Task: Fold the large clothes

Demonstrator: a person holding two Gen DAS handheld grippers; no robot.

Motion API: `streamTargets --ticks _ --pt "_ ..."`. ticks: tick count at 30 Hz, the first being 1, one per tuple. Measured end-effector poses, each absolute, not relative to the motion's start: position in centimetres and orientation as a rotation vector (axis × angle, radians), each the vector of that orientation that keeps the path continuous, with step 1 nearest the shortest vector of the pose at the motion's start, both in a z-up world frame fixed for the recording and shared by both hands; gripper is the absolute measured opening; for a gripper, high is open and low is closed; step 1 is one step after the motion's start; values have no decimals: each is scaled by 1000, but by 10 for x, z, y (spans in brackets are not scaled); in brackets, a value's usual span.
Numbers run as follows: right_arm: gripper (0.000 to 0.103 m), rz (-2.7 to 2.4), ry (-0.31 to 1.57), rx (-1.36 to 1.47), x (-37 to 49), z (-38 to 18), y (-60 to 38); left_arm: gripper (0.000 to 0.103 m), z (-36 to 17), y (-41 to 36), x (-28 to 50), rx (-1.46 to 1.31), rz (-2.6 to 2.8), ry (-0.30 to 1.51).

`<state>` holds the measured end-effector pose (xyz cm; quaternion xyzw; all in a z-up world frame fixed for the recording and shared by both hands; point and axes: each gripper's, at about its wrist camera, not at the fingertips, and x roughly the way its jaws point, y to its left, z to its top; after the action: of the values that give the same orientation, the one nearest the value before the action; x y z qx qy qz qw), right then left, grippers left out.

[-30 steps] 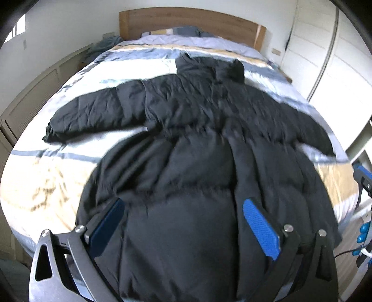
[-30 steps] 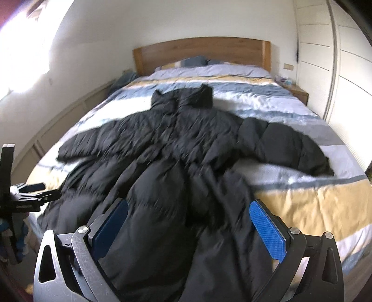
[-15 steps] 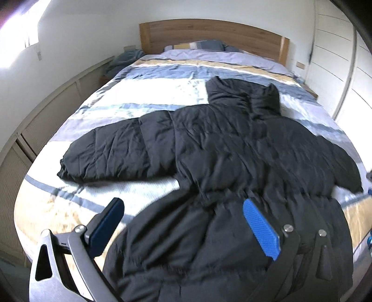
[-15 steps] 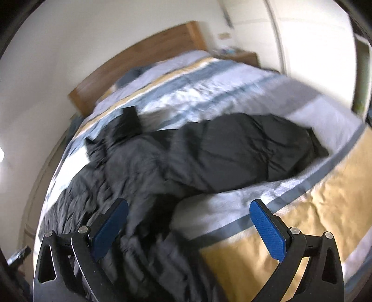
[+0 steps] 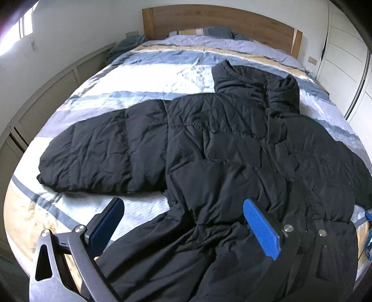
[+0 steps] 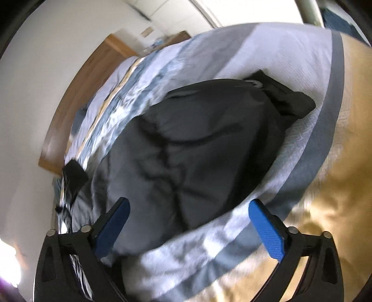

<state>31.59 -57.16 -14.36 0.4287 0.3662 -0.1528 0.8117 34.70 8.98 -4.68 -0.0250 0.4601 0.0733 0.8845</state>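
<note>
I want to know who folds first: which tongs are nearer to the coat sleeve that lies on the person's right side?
Right. The right tongs hover open just above that puffy black coat sleeve. The left tongs hover open over the coat's waist, away from it.

A bedroom, seen from the foot of the bed. Its striped cover runs in bands of pale blue, grey-blue, white and tan. At the top centre of the left wrist view stands a wooden headboard, with pillows just below it. A plain white wall fills the upper left, where strong daylight enters from a window. Low panelled cabinets follow the left edge. White wardrobe doors occupy the upper right. The right wrist view is tilted and blurred.
</note>
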Motion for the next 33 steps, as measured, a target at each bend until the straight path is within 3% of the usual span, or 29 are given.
streamTargets --ticks 5,7,9,15,20,33 --pt "79 -345 736 995 322 -157 -602 103 -60 84 359 -37 149 985" --pt "67 -346 708 1010 326 -157 -608 103 -63 82 362 -32 150 990" --pt "46 -350 691 1012 327 -155 -612 103 -64 80 363 -29 148 993" --pt "20 -338 648 951 330 -135 -613 103 -60 75 360 -19 137 987" --pt "13 -302 595 873 329 -98 -605 103 -46 78 350 -21 148 965" --pt "8 -21 462 645 351 28 -505 103 4 105 312 -68 180 877"
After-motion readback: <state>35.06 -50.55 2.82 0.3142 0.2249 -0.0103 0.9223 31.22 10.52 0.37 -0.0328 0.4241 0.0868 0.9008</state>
